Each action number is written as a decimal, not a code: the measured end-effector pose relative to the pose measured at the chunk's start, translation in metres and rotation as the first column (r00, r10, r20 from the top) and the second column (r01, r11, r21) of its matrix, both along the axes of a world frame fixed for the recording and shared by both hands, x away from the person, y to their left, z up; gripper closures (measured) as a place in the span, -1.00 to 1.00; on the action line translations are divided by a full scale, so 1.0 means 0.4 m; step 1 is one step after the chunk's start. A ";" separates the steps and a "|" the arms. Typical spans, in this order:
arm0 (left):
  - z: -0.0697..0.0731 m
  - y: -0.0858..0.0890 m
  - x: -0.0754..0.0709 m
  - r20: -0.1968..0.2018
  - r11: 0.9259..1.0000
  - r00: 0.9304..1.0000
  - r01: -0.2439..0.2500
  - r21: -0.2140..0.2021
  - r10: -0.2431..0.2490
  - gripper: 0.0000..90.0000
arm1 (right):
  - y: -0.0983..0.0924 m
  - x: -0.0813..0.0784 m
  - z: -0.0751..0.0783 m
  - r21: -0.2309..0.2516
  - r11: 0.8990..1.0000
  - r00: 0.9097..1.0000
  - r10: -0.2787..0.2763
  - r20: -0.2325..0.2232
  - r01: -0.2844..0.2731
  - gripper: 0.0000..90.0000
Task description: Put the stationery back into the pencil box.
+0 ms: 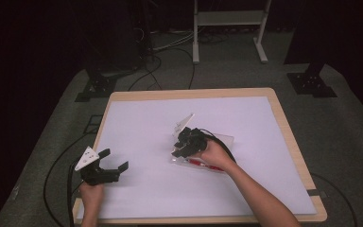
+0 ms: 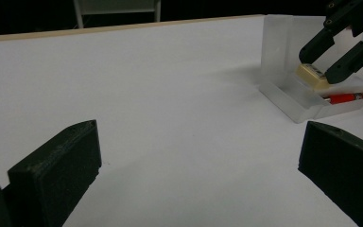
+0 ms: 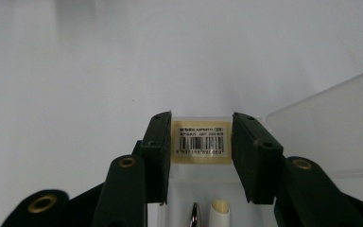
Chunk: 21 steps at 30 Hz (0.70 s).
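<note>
A cream eraser (image 3: 201, 141) with a barcode label sits between the pads of my right gripper (image 3: 201, 121), which is shut on its two sides. In the left gripper view the eraser (image 2: 312, 75) hangs just inside a clear plastic box (image 2: 283, 94) whose lid stands upright. A red pen (image 2: 354, 97) lies on the box floor. In the high view the right gripper (image 1: 182, 144) is over the box (image 1: 227, 139) near the table's middle. My left gripper (image 1: 115, 159) rests at the front left, jaws wide open and with nothing between them (image 2: 201, 130).
A white sheet covers the table inside a wooden rim (image 1: 290, 142). A silver pen tip (image 3: 194, 215) and a white cap end (image 3: 220, 210) lie in the box below the eraser. A white metal stand (image 1: 229, 19) and cables are on the floor behind.
</note>
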State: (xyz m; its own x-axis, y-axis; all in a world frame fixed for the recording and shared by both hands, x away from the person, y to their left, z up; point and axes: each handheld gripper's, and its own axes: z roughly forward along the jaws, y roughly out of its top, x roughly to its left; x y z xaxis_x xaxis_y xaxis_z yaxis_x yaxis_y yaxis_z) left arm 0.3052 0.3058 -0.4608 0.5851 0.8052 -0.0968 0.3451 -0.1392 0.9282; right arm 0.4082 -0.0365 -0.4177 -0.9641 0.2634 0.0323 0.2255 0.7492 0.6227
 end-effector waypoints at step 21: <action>0.000 0.001 -0.001 0.001 1.000 1.000 -0.001 -0.001 0.001 -1.00 | 0.006 0.023 -0.031 -0.020 1.000 1.000 -0.004 -0.026 0.004 0.30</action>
State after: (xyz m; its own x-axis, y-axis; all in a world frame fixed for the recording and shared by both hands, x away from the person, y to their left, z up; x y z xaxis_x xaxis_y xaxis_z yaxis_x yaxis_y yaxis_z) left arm 0.3050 0.3060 -0.4608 0.5842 0.8058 -0.0969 0.3445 -0.1381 0.9286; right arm 0.4173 -0.0340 -0.4300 -0.9619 0.2683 0.0521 0.2446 0.7604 0.6016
